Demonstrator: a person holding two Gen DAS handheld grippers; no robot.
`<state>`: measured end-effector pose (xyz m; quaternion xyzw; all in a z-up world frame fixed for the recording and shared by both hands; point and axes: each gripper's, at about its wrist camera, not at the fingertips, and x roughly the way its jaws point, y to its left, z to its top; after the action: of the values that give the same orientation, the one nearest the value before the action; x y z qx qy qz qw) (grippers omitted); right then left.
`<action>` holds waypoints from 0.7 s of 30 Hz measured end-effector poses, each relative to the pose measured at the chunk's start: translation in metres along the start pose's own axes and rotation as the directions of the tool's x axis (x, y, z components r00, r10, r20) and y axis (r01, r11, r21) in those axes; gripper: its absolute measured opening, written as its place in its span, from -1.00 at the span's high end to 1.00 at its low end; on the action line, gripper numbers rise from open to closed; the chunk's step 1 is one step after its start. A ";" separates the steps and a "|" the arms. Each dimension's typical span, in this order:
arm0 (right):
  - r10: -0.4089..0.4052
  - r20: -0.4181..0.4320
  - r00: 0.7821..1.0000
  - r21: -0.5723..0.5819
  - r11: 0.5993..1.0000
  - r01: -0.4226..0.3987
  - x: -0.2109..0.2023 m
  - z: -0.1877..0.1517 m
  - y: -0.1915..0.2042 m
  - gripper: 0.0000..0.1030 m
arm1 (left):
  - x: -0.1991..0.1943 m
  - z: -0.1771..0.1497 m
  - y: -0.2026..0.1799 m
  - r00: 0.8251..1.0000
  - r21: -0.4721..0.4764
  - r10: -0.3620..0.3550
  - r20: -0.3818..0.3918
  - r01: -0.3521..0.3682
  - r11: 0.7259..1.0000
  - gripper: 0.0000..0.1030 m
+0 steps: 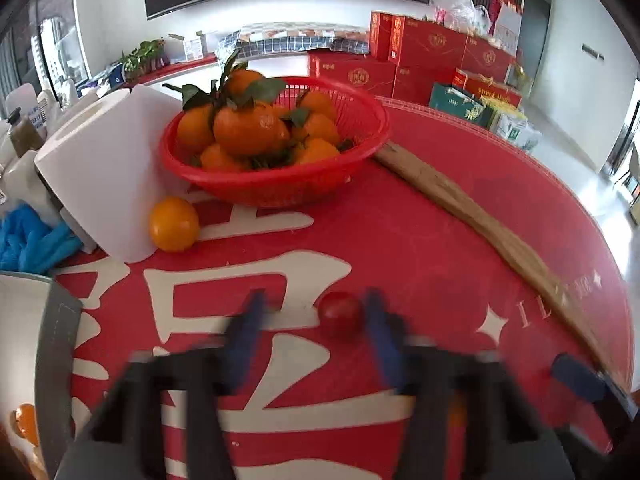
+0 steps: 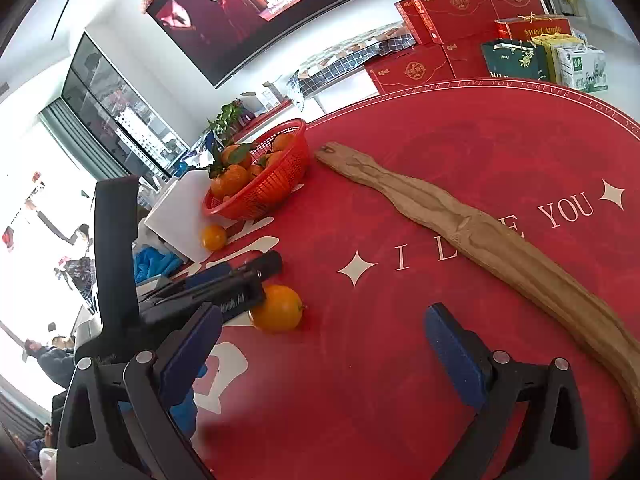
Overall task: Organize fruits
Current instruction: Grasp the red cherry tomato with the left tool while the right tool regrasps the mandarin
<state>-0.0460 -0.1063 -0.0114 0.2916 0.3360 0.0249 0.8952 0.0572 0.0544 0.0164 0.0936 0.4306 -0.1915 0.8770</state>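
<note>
L hand-held gripper point(image 1: 314, 320) released, blurred, 1 tomato point(image 1: 340, 314) betw fingers | R hand-held gripper point(image 2: 324, 356) released, empty

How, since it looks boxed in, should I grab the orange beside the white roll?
Grip the orange across its middle, coming from above and the front: the white roll crowds one side and the red basket sits behind, leaving only top and front free.

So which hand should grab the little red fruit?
Left, probably. The red fruit already sits between the left tongs, close to one pad. The right tongs are open but face the loose orange instead.
</note>
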 end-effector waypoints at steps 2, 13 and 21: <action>0.001 0.001 1.000 0.002 1.000 -0.001 0.000 0.001 0.000 -0.98 | 0.001 0.001 0.001 1.000 0.006 0.014 -0.010 -0.014 1.000 0.57; -0.040 -0.007 0.999 -0.032 0.999 0.040 0.003 -0.001 0.006 -0.98 | -0.054 -0.081 0.058 0.982 -0.076 0.186 0.018 -0.184 0.980 0.55; -0.133 -0.094 0.987 -0.251 0.962 0.106 0.025 -0.014 0.045 -0.98 | -0.076 -0.110 0.082 0.977 -0.143 0.213 0.008 -0.210 0.967 0.54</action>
<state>-0.0283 -0.0554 -0.0104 0.1561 0.3961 0.0282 0.9044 -0.0304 0.1849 0.0092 0.0743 0.4206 -0.0671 0.9017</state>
